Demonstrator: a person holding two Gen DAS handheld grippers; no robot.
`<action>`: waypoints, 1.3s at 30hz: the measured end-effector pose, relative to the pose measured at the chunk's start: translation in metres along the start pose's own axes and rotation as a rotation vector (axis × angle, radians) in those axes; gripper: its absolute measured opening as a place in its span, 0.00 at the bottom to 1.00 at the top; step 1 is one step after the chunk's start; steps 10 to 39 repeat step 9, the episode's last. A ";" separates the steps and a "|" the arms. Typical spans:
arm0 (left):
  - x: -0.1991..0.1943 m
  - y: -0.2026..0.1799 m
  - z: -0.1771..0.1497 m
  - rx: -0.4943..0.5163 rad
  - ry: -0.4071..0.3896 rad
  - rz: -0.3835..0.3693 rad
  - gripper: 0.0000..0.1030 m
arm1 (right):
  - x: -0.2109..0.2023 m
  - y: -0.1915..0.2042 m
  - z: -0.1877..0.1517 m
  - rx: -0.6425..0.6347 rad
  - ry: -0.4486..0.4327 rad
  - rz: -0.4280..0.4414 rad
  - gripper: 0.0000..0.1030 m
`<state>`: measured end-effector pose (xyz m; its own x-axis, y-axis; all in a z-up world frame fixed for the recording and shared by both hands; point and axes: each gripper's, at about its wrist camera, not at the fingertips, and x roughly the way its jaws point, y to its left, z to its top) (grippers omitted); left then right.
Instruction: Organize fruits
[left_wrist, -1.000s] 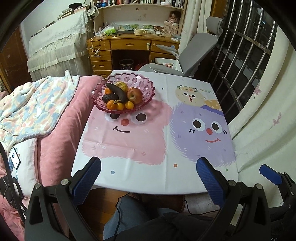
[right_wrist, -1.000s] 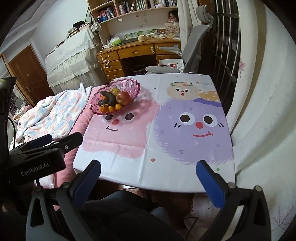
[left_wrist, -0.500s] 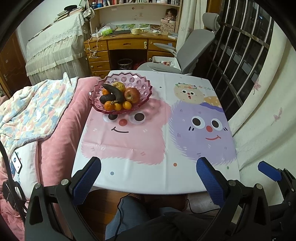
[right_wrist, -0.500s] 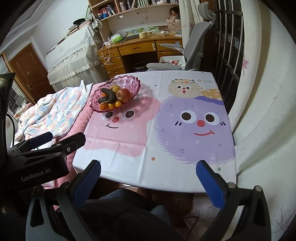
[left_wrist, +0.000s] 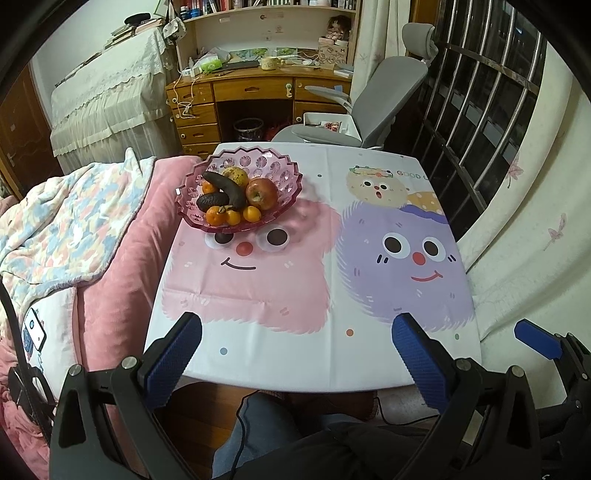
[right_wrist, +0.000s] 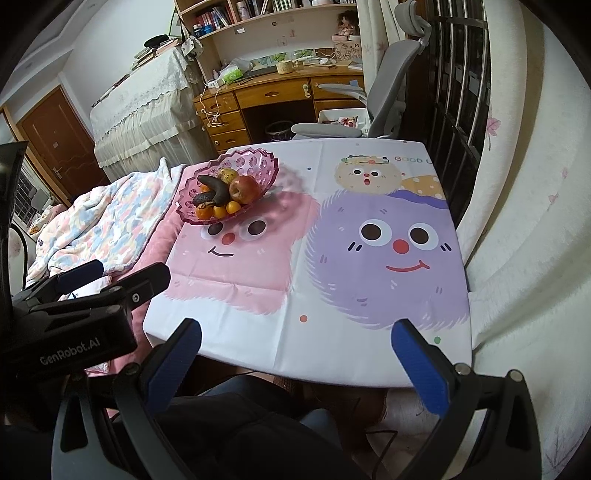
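A pink plastic fruit bowl (left_wrist: 280, 173) (right_wrist: 264, 164) stands at the far left of the table. In it lie a red apple (left_wrist: 261, 193) (right_wrist: 243, 188), a blackened banana (left_wrist: 226, 189) (right_wrist: 218, 189), a dark avocado (left_wrist: 211, 202), a yellowish fruit (left_wrist: 236, 175) and several small oranges (left_wrist: 233, 216) (right_wrist: 221, 210). My left gripper (left_wrist: 295, 354) is open over the near table edge, nothing between its blue pads. My right gripper (right_wrist: 295, 356) is open too, over the near edge, empty. Both are well short of the bowl.
The table (left_wrist: 317, 332) wears a cloth printed with pink and purple cartoon faces. A pink bed with a patterned blanket (left_wrist: 62, 218) adjoins its left side. A grey office chair (left_wrist: 373, 107) and wooden desk (left_wrist: 255, 92) stand behind. A window grille (left_wrist: 491, 92) lies right. A person's legs show below.
Both grippers have drifted slightly, so the table and bowl sit a little differently in view. The jaws stay open and the fruit has not moved.
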<state>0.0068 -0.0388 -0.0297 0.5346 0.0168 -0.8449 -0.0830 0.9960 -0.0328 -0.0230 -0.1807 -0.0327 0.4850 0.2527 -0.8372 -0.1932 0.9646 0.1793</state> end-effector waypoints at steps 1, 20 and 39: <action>0.000 0.001 0.001 0.000 0.001 0.001 0.99 | 0.000 0.000 0.000 0.000 0.001 0.000 1.00; 0.001 0.000 0.001 0.002 0.001 0.001 0.99 | 0.001 -0.001 0.001 0.001 0.002 0.000 1.00; 0.001 0.000 0.001 0.002 0.001 0.001 0.99 | 0.001 -0.001 0.001 0.001 0.002 0.000 1.00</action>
